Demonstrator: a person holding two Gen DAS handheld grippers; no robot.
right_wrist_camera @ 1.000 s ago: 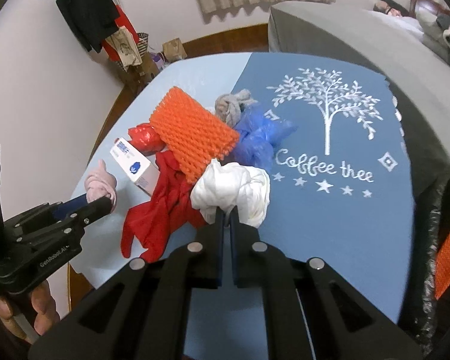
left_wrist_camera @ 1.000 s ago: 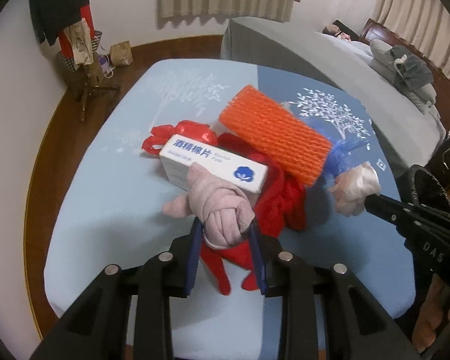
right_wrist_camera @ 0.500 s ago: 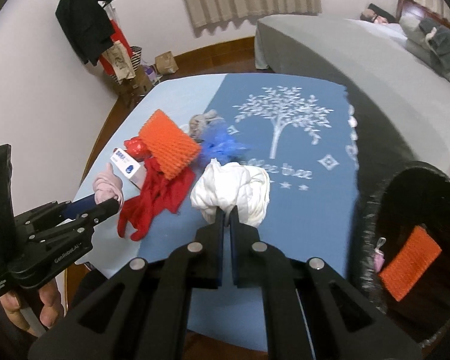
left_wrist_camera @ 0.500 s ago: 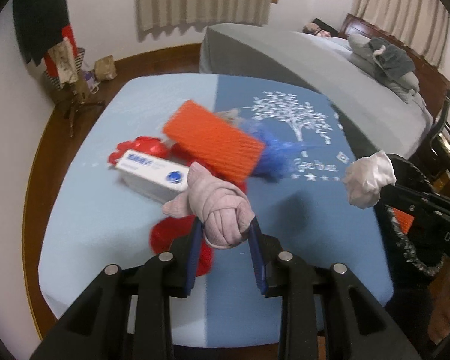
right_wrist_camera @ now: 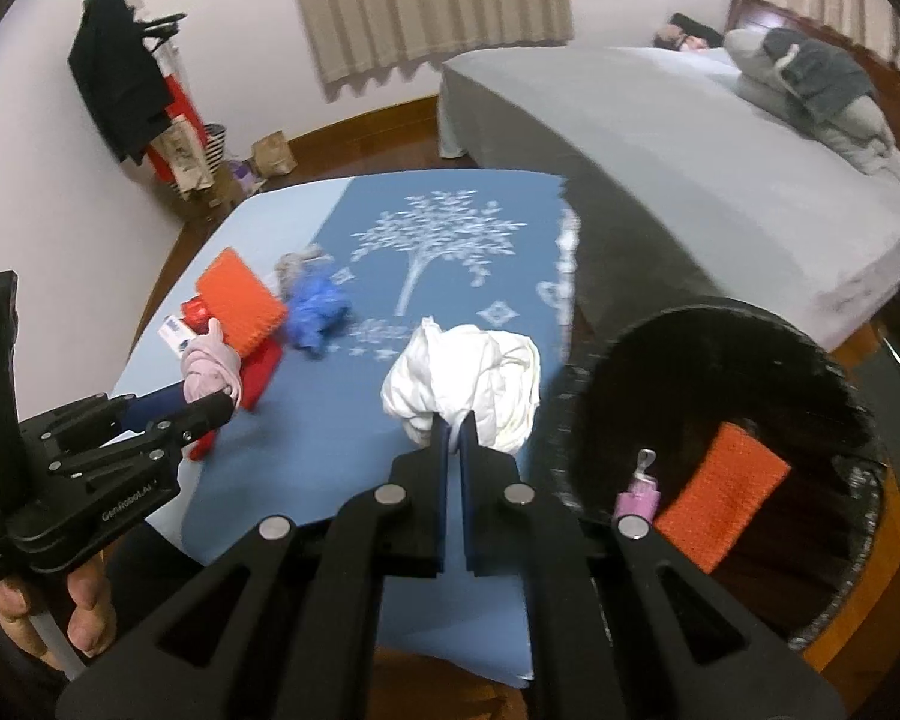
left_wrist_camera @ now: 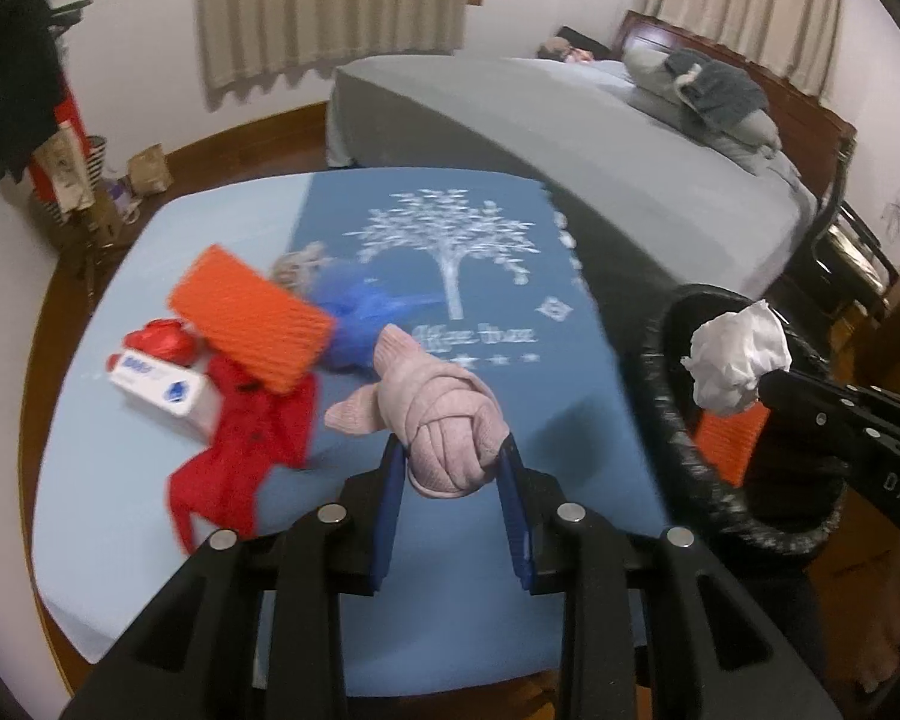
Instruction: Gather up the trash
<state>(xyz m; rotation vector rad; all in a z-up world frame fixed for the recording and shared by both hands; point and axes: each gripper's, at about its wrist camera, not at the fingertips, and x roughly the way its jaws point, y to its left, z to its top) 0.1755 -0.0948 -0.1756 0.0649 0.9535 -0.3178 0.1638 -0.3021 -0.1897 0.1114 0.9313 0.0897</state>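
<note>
My left gripper (left_wrist_camera: 450, 468) is shut on a knotted pink cloth (left_wrist_camera: 432, 414) and holds it above the blue table (left_wrist_camera: 570, 408). My right gripper (right_wrist_camera: 455, 432) is shut on a crumpled white cloth (right_wrist_camera: 474, 372), held beside the rim of a black trash bin (right_wrist_camera: 810, 372) at the table's right. In the left wrist view the white cloth (left_wrist_camera: 738, 360) hangs over the bin (left_wrist_camera: 672, 420). The bin holds an orange foam piece (right_wrist_camera: 723, 504) and a small pink item (right_wrist_camera: 639, 492).
On the table's left lie an orange foam net (left_wrist_camera: 252, 318), a red cloth (left_wrist_camera: 240, 438), a white box (left_wrist_camera: 162, 390), a red wrapper (left_wrist_camera: 162, 339), a blue bag (left_wrist_camera: 360, 312) and a grey cloth (left_wrist_camera: 297, 258). A grey bed (left_wrist_camera: 570, 120) stands behind.
Both grippers lifted with their cloths and moved right, away from the pile. The white cloth has reached the bin's rim; the bin has come into view.
</note>
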